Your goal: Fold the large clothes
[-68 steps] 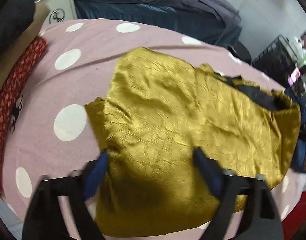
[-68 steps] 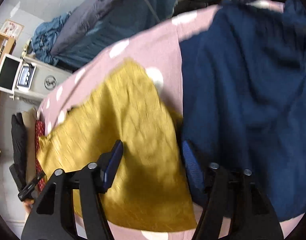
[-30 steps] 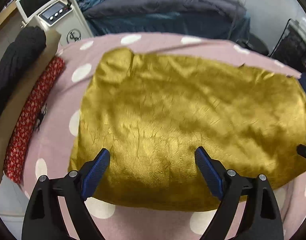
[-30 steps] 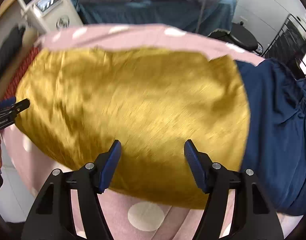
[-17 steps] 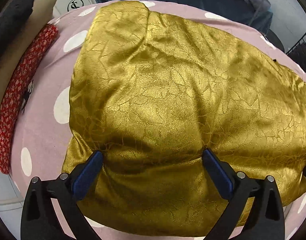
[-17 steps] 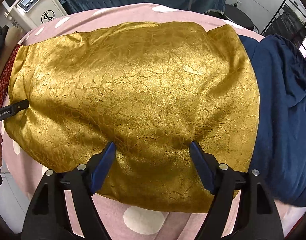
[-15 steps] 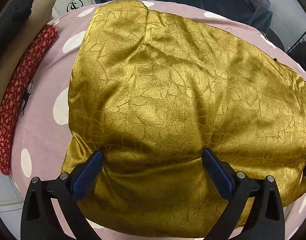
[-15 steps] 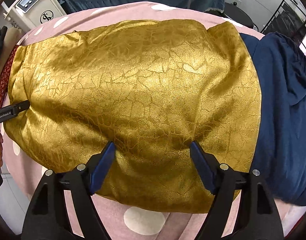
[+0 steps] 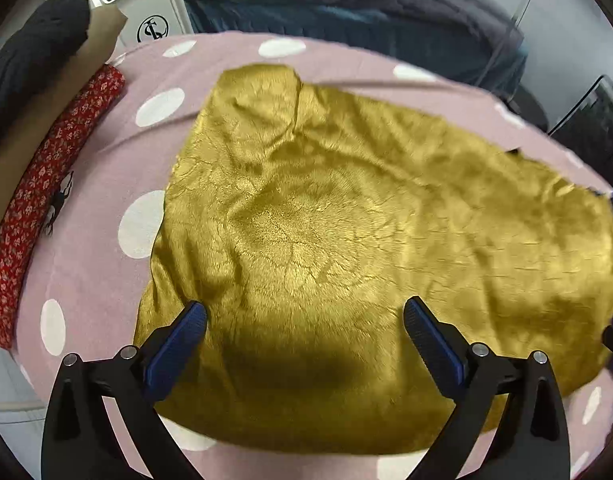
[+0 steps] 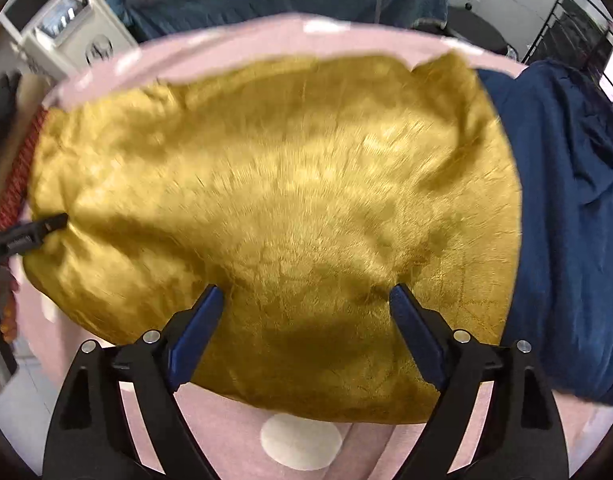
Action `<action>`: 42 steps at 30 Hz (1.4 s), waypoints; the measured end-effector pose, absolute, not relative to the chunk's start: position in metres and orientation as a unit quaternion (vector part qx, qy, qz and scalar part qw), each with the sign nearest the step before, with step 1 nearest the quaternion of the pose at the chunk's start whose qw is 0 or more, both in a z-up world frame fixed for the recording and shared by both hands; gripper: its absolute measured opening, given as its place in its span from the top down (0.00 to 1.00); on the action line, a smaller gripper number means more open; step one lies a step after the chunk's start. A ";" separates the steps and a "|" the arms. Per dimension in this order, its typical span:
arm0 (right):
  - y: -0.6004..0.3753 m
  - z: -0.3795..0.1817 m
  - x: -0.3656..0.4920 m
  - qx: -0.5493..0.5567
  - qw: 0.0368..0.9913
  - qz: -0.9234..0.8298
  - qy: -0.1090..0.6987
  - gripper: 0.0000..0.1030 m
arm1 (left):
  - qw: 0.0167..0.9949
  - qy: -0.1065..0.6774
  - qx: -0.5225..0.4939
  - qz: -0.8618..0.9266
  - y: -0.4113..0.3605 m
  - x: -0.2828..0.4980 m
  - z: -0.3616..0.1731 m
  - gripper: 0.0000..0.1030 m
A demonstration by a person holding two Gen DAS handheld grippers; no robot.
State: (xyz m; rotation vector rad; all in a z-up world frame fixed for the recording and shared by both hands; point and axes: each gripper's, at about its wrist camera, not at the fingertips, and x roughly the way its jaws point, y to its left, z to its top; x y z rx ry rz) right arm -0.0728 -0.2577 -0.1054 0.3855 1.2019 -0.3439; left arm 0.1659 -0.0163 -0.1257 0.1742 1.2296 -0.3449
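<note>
Even, fairly bright indoor light, apparently from overhead. A dark soft-edged shadow lies on the gold garment (image 9: 346,240) just ahead of the left gripper (image 9: 305,316); a similar one sits before the right gripper (image 10: 306,300). Sheen on the gold cloth, brightest at its centre, no hard glare. Left wrist view mildly soft; right wrist view smeared by motion blur, radiating outward from the garment's middle. Strong fisheye bending and black vignette beyond the garment's edges; pink spotted cover (image 9: 106,280) curves.
</note>
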 end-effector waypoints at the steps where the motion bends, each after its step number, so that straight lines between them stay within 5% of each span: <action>1: -0.260 -0.100 -0.079 0.188 0.798 -0.159 0.551 0.17 | 0.801 0.571 0.075 -0.163 -0.012 0.162 -0.121 0.06; 14: -0.353 -0.134 -0.224 0.450 0.722 -0.214 0.481 0.17 | 0.775 0.621 -0.027 -0.120 0.058 0.117 -0.133 0.06; 28: -0.354 -0.174 -0.216 0.545 0.692 -0.169 0.443 0.17 | 0.747 0.644 -0.012 -0.163 0.008 0.084 -0.140 0.06; 42: -0.339 -0.189 -0.154 0.503 0.710 -0.130 0.476 0.17 | 0.741 0.656 -0.007 -0.142 0.027 0.088 -0.141 0.06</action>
